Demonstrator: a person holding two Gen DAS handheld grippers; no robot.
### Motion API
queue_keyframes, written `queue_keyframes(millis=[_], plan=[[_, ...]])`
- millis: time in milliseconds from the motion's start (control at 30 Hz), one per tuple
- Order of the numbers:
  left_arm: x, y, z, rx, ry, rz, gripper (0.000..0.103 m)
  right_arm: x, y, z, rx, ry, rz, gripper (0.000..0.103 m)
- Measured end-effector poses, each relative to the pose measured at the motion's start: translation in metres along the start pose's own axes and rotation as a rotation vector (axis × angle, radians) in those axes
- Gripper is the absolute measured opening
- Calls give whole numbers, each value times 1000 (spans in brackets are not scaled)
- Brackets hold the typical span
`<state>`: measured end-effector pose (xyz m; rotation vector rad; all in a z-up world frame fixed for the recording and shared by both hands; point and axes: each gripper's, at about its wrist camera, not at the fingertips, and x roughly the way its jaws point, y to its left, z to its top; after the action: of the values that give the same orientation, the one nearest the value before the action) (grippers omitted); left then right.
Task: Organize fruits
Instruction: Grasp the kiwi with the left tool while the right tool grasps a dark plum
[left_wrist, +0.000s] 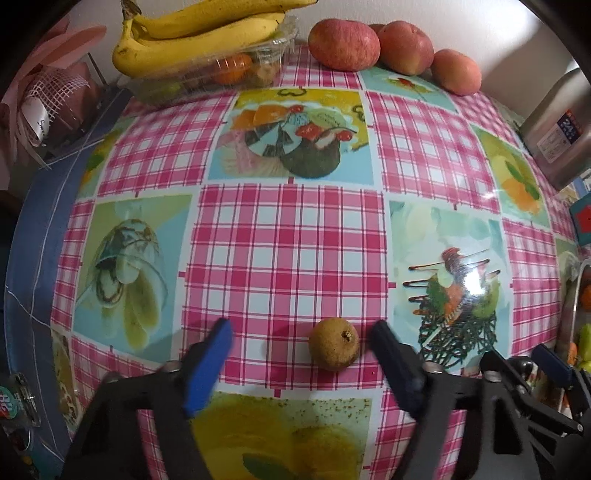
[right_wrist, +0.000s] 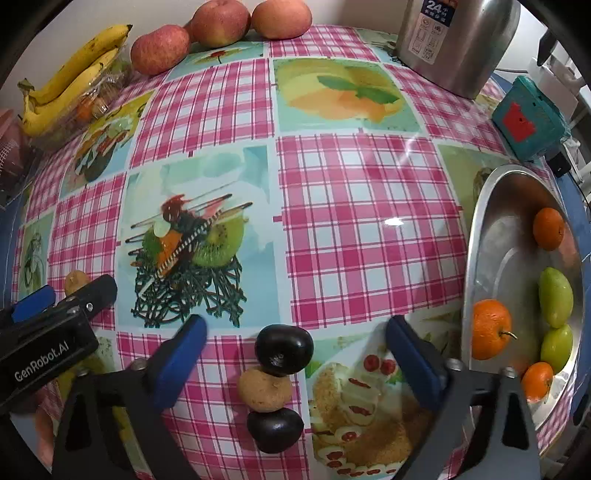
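Straddling a small brown fruit (left_wrist: 334, 344) with blue pads apart, left gripper (left_wrist: 301, 341), touching neither side; fruit sitting on the checked tablecloth (left_wrist: 288, 240) at six o'clock. Lying at twelve o'clock: bananas (left_wrist: 199, 35), then three apples (left_wrist: 344, 44). Spreading wide around a dark plum (right_wrist: 284, 350), right gripper (right_wrist: 297, 349), clear of it; brown fruit (right_wrist: 265, 390) and second plum (right_wrist: 275, 430) lining up below. Holding oranges (right_wrist: 491, 329) at three o'clock, metal bowl (right_wrist: 495, 206).

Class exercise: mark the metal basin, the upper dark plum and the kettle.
Metal basin (right_wrist: 491, 236): right wrist view, bare inner wall.
Upper dark plum (right_wrist: 284, 347): right wrist view, middle of skin.
Kettle (right_wrist: 465, 40): right wrist view, steel body.
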<state>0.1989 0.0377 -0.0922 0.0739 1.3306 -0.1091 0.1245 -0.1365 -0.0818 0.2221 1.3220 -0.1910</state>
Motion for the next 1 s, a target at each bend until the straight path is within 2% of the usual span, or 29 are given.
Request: queue_keyframes(millis=[67, 100, 167, 233, 367, 500, 733, 1000], plan=[[-1, 0, 1, 1, 0, 0, 65, -5, 1, 2, -11, 2, 14, 68], [-2, -1, 1, 3, 0, 2, 62, -6, 2, 3, -13, 4, 20, 65], [-6, -5, 2, 9, -1, -7, 54, -8, 4, 4, -13, 14, 32, 51], [-9, -6, 2, 14, 2, -23, 45, -10, 7, 3, -9, 24, 38, 45], [-14, -12, 2, 26, 6, -38, 37, -12, 8, 1, 5, 35, 56, 32], [-17, -16, 3, 11, 13, -60, 27, -12, 5, 0, 19, 40, 66, 27], [-26, -11, 3, -3, 5, -69, 27, -20, 0, -3, 27, 31, 91, 27], [-55, -14, -4, 5, -22, -63, 27, -38, 0, -8, 22, 10, 113, 27]])
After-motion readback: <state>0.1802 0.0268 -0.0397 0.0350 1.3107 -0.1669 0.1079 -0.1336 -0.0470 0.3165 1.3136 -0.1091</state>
